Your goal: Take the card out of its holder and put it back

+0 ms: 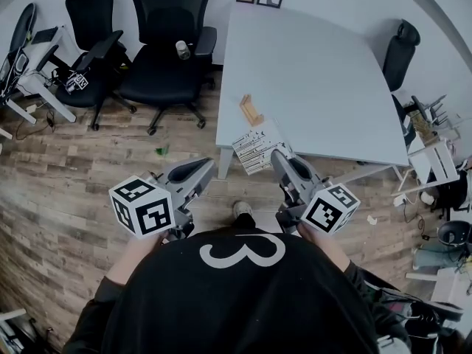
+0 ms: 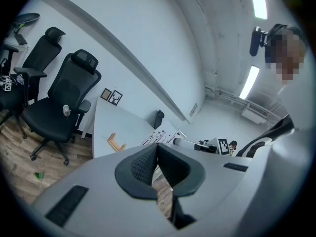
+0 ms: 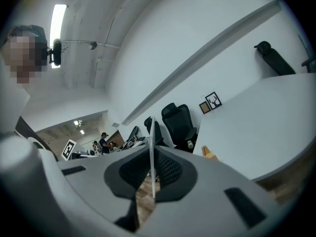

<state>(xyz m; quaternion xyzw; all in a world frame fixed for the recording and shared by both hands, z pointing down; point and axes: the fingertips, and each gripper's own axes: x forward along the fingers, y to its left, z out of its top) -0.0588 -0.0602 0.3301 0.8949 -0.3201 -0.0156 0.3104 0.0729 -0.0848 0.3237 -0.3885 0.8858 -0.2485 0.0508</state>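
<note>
While you are standing at the table's [image 1: 317, 80] near corner, your right gripper [image 1: 276, 155] is pinching the patterned card [image 1: 254, 147] between nearly closed jaws. It is holding the card over the table edge, apart from the wooden holder [image 1: 251, 110], which is sitting empty on the table just beyond. Your left gripper [image 1: 209, 166] is hovering over the floor [image 1: 88, 168], jaws pressed together on nothing.
</note>
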